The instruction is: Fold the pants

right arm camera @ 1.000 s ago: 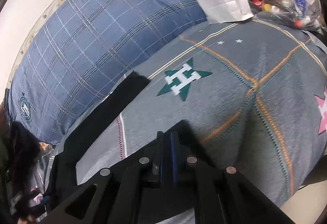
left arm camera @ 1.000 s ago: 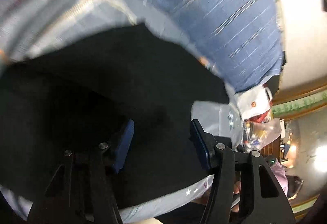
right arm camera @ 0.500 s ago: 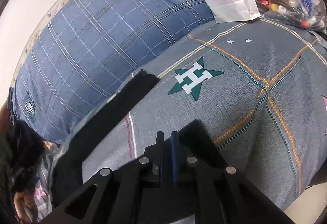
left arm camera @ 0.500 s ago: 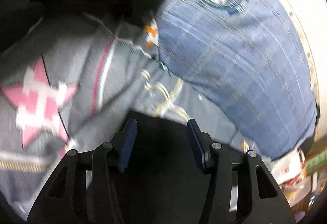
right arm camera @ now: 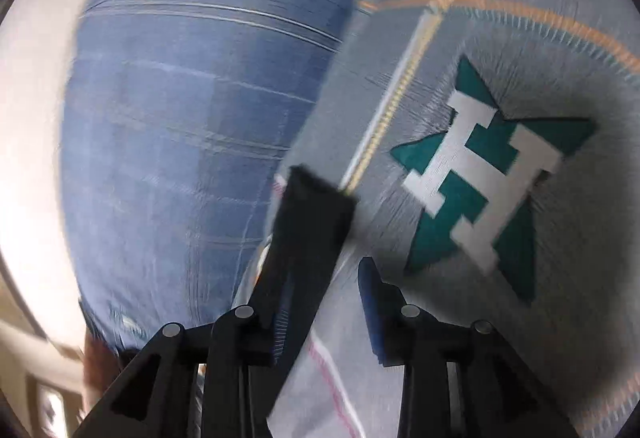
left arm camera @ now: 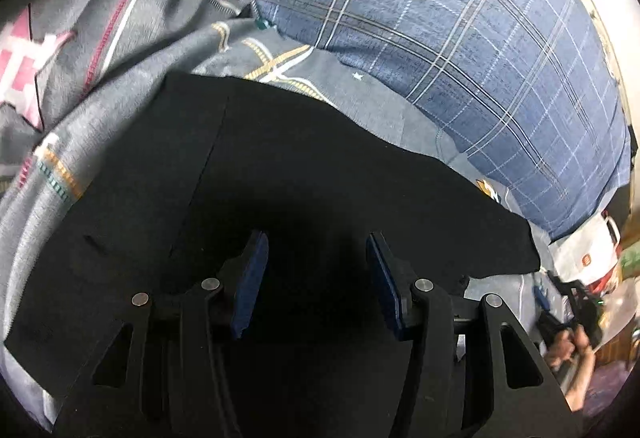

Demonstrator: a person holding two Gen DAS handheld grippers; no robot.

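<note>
Black pants (left arm camera: 304, 174) are lying flat on the grey quilt (left arm camera: 120, 86); the left tool (left arm camera: 316, 278) is hovering released above them. Right tool (right arm camera: 320, 298) jaws have just been opening, one trouser end lying between them, ungripped.

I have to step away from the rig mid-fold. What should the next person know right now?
Left gripper: jaws open, hovering over the black pants, gripping nothing.
Right gripper: jaws have just been opening; the pant-leg end lies between them, not pinched.
Pants lie spread on the grey star-pattern blanket, beside the blue plaid pillow.
Done: the pants look laid flat; a lengthwise fold edge shows in the left view.
Left: judging by the length still stretched out, fold them across and tidy.
</note>
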